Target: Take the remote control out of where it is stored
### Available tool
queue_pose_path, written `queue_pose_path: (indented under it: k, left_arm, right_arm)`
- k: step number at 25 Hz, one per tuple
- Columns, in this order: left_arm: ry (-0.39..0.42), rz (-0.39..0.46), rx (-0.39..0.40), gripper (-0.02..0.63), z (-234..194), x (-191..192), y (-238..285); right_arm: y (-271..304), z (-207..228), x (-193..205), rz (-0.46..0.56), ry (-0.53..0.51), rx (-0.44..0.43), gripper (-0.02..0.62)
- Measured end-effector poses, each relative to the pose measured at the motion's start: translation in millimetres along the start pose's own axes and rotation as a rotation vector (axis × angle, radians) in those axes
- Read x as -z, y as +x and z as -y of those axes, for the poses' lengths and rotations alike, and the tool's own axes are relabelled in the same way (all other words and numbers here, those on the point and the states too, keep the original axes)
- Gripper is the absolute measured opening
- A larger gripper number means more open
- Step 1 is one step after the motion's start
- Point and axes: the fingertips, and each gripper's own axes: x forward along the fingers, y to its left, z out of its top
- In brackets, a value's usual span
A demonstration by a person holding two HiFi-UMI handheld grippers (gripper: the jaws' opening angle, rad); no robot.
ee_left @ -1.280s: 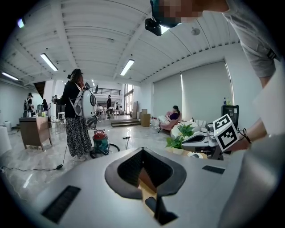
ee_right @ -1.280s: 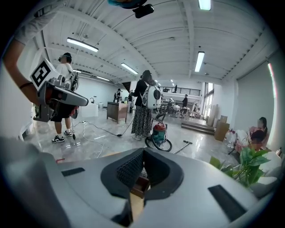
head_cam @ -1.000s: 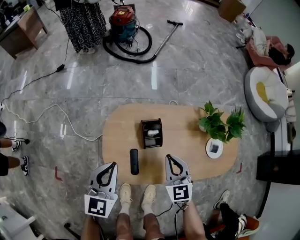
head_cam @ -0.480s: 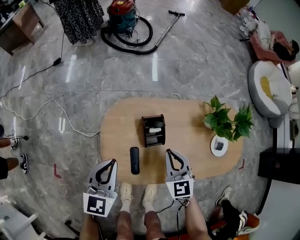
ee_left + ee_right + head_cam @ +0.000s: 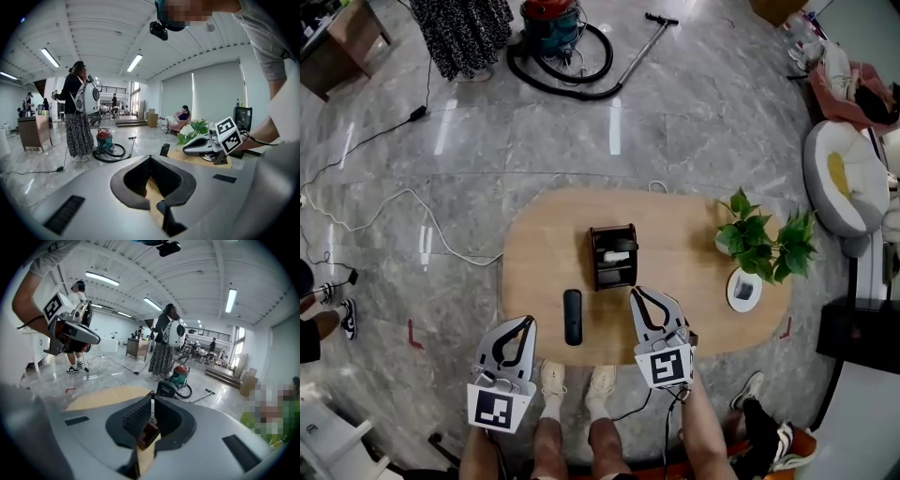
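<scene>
A dark brown holder (image 5: pixel 613 256) stands in the middle of the oval wooden table (image 5: pixel 675 225), with a white remote (image 5: pixel 620 253) lying in it. A black remote (image 5: pixel 573 317) lies flat on the table in front of the holder. My right gripper (image 5: pixel 638 294) is shut and empty over the near table edge, just to the right of the black remote and short of the holder. The brown holder (image 5: pixel 149 433) shows behind its closed jaws (image 5: pixel 151 399). My left gripper (image 5: pixel 528 324) hangs shut and empty off the near left edge, left of the black remote.
A potted plant (image 5: pixel 759 244) and a white dish (image 5: pixel 744 291) sit at the table's right end. On the floor are a vacuum cleaner with hose (image 5: pixel 555 23), a white cable (image 5: pixel 412 211), a beanbag seat (image 5: pixel 842 183) and the person's shoes (image 5: pixel 572 382).
My right gripper has edged forward over the table towards the holder and rolled a little. The left gripper has hardly shifted. Both remotes stay where they were.
</scene>
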Motion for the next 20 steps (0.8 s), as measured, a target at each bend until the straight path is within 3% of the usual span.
queue_pose_path:
  k: [8, 11, 20]
  left_arm:
    - [0.000, -0.008, -0.015, 0.005, -7.0, 6.1, -7.9]
    - [-0.007, -0.005, -0.019, 0.005, -7.8, 6.6, -9.9]
    - [-0.008, -0.009, -0.028, 0.005, -19.4, 7.9, -16.0]
  right_arm:
    - [33.3, 2.2, 7.3, -0.106, -0.309, -0.097, 0.012]
    - [44.0, -5.7, 16.1, -0.150, -0.413, -0.149, 0.050]
    - [69.0, -4.2, 28.0, -0.232, -0.546, -0.178, 0.103]
